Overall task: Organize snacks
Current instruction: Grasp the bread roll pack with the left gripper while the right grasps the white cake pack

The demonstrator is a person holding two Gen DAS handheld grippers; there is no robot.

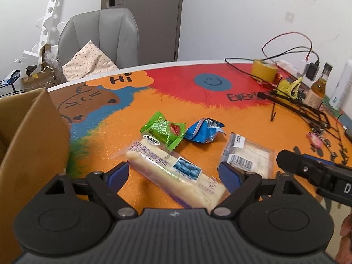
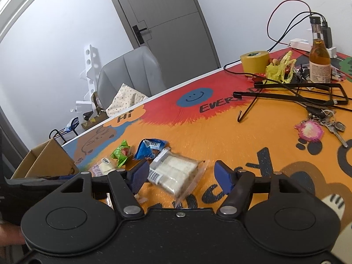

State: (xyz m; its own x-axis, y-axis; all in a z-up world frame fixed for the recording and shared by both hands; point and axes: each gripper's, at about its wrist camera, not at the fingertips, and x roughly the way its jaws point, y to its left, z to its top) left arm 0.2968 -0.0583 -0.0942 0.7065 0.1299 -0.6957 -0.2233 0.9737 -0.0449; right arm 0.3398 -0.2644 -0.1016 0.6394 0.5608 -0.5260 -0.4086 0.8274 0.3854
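Both claws spread, straddling snacks, nothing gripped yet.
Left claw [image 1: 173, 173] brackets the long cake bar [image 1: 176, 171] on the counter [image 1: 220, 114]; right claw [image 2: 179, 176] brackets the clear cracker pack [image 2: 173, 173]. Light, soft, slippery wrappers: pinch mid-body, gently.

black claws [image 1: 173, 173], blue pads [image 2: 138, 176]
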